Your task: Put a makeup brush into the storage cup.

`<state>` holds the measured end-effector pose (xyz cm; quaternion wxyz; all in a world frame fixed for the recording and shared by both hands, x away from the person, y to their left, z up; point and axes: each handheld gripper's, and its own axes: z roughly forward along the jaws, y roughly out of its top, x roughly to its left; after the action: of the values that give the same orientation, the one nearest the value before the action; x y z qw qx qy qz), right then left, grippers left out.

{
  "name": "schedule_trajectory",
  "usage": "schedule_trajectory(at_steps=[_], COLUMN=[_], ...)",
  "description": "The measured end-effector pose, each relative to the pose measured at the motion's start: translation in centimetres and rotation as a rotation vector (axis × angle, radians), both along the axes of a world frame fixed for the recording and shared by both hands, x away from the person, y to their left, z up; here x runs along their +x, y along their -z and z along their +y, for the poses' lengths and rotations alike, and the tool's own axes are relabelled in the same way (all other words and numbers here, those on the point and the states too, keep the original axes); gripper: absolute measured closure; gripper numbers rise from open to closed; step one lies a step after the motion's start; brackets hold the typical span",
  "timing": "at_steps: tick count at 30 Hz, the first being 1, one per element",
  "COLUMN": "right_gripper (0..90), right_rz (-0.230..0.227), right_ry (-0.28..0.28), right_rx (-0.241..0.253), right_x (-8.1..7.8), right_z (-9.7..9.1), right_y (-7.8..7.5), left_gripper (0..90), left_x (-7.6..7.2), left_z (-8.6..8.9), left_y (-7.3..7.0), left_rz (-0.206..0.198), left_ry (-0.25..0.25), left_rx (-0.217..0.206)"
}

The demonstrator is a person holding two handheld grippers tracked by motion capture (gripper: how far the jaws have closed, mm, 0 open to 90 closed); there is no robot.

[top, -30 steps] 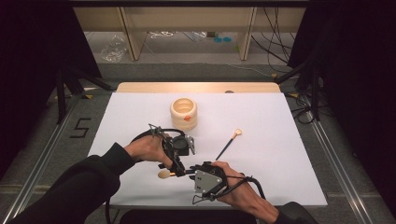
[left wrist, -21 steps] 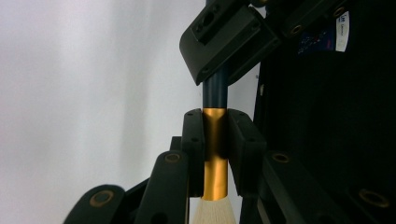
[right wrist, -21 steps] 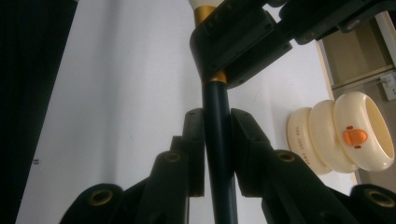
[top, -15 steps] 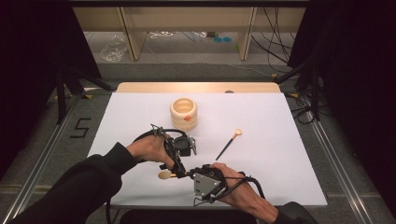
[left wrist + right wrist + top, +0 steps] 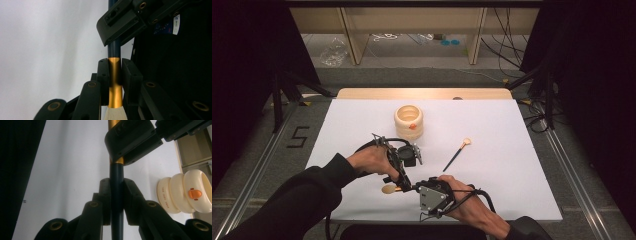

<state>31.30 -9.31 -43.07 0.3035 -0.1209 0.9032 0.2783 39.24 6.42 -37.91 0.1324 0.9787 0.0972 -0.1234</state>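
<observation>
We have the makeup brush [image 5: 115, 82] shared between both hands near the tabletop's [image 5: 522, 190] six o'clock edge: our left gripper [image 5: 401, 176] pinches its gold ferrule, and our right gripper's [image 5: 416, 187] jaws, having just closed, pinch its dark blue handle. Likely a handover; next, one grip must let go. Its pale bristle tuft points to nine o'clock.

A white table [image 5: 522, 180] bears a cream cup [image 5: 408, 120] and a brush [image 5: 457, 154].

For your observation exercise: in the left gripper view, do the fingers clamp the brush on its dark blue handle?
No, the fingers press on the brush's gold ferrule.
</observation>
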Motion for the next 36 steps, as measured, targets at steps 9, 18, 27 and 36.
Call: schedule_trajectory(at_steps=[9, 18, 27, 36], right_gripper=[78.5, 78.5, 78.5, 78.5], right_rz=[-0.01, 0.0, 0.233, 0.383], right_ry=[0.022, 0.042, 0.195, 0.234], right_rx=[0.011, 0.051, 0.317, 0.541], right_x=[0.2, 1.3, 3.1, 4.5], right_z=[-0.3, -1.6, -3.9, -5.7], right_y=[-0.2, -0.9, -1.5, -2.3], left_gripper=[60.3, 31.3, 25.3, 25.2], left_x=[0.1, -0.4, -2.2, -3.5], left_z=[0.6, 2.8, 7.4, 8.7], left_y=[-1.0, -3.7, -5.9, -4.4], left_rz=[-0.006, -0.203, -0.414, -0.461], left_ry=[-0.01, -0.166, -0.338, -0.429], left_rx=[-0.022, -0.231, -0.476, -0.573])
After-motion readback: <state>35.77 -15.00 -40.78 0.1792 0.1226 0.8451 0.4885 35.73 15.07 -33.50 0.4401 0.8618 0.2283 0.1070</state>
